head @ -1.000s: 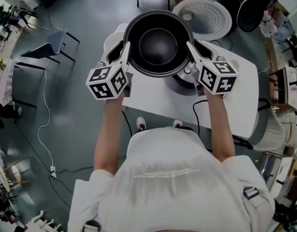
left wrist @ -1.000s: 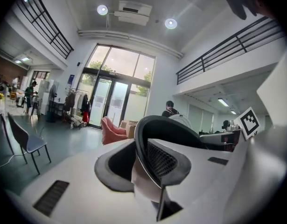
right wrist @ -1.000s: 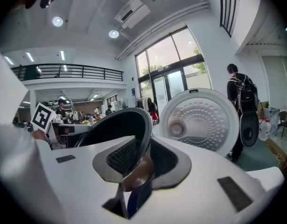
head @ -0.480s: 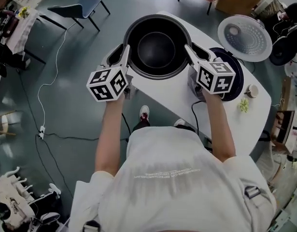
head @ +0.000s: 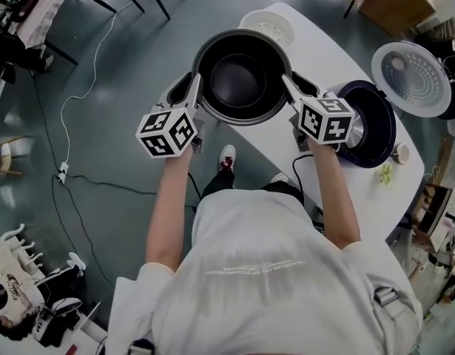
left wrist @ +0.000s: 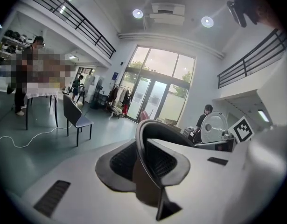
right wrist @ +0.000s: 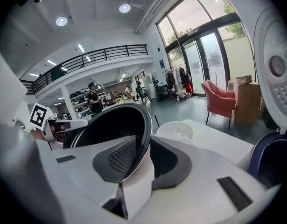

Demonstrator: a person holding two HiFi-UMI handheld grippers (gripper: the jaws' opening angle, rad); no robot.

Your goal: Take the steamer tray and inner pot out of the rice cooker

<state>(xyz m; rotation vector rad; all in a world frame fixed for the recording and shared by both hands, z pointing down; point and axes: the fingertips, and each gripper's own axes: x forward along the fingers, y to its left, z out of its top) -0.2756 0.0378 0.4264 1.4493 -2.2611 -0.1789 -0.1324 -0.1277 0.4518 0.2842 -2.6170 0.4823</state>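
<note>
**Head view.** The inner pot [head: 242, 76] hangs between the left gripper [head: 193, 93] and the right gripper [head: 289, 89], one on each side of its rim. A second ago the pot stood directly over the rice cooker [head: 369, 124]. It has since been carried sideways and now lies over the left edge of the table [head: 327, 58], well apart from the cooker (whose lid [head: 410, 69] stands open). It is near the white steamer tray [head: 266, 26], which already rests on the table.

**Left gripper view.** The jaws stand narrow, and their ribbed pads [left wrist: 122, 160] press the pot's thin rim from both sides.

**Right gripper view.** This gripper holds the opposite rim in the same narrow grip. The tray [right wrist: 176, 132] shows just beyond the pot, and the cooker's dark body [right wrist: 274, 164] sits at the right margin.

**Reading.** Both parts appear to be out of the cooker, so what remains is probably setting the pot down beside the tray and letting go. No view shows whether its base touches the table yet.
</note>
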